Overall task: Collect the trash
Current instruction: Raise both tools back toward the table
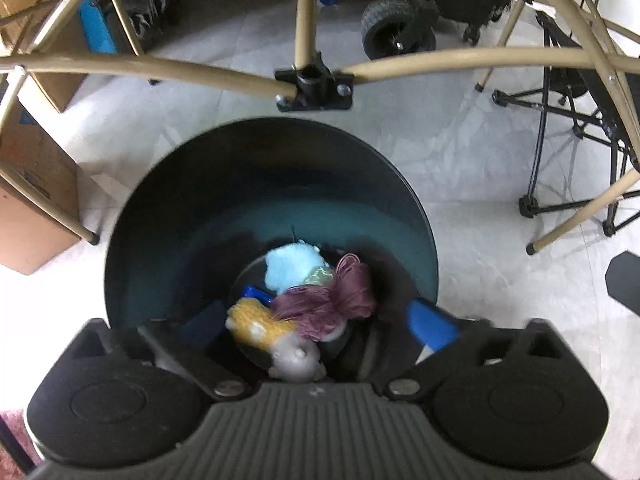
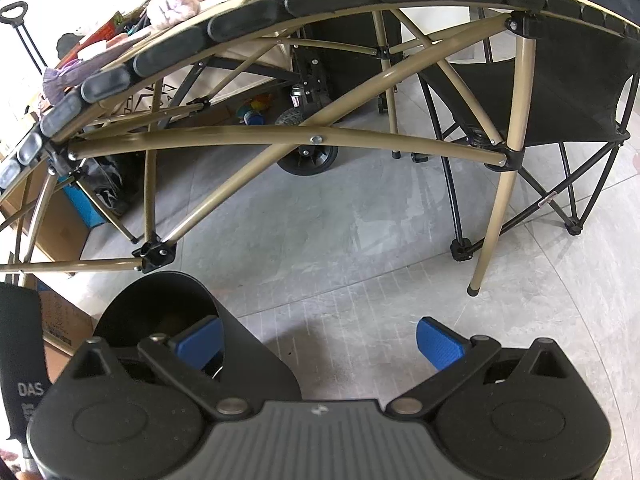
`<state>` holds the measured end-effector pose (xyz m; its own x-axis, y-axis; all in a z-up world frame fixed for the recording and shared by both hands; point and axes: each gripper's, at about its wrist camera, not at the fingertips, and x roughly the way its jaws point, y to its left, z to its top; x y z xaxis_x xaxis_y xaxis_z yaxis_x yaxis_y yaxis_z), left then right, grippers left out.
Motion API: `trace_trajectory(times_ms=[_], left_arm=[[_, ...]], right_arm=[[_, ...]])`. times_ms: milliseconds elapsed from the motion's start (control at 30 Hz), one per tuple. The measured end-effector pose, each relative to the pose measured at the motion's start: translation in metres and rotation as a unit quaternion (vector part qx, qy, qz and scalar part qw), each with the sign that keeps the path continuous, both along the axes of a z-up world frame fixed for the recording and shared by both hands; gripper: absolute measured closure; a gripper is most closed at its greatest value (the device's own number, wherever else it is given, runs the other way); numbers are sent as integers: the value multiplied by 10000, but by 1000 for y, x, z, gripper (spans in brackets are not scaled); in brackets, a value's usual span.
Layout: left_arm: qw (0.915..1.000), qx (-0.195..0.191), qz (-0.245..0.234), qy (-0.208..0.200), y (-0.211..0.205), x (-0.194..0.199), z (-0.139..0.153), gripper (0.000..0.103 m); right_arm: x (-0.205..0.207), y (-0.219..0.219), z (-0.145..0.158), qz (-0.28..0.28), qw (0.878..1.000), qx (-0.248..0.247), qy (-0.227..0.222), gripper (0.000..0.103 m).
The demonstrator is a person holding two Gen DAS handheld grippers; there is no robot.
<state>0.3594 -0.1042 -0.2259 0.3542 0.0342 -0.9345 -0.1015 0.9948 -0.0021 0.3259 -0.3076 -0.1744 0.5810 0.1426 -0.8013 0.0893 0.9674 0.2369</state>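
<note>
The bin's mouth (image 1: 272,184) is lying open from above; the table's tan crossbars (image 1: 440,62) are crowding the space beyond it.

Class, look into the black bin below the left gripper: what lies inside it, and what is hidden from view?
Inside the black bin lie a light blue fluffy piece, a purple yarn bundle, a yellow fluffy piece and a grey lump. The pile and the gripper body cover the rest of the floor.

Glossy plastic bin (image 1: 272,184) holds fuzzy yarn scraps (image 1: 332,300).
</note>
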Motion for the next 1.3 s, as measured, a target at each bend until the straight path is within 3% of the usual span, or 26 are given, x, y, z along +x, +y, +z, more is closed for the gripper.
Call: trace_trajectory(times_ms=[567, 867, 1300], left_arm=[[9997, 4, -97, -203, 4, -6, 18, 0], [9978, -80, -20, -664, 25, -24, 69, 0], [9911, -36, -262, -1303, 59, -65, 156, 0]], right_arm=[[-2, 0, 8, -3, 10000, 22, -37, 0], [-15, 6, 47, 176, 9995, 34, -270, 0], [-37, 22, 127, 560, 9950, -73, -824, 0]])
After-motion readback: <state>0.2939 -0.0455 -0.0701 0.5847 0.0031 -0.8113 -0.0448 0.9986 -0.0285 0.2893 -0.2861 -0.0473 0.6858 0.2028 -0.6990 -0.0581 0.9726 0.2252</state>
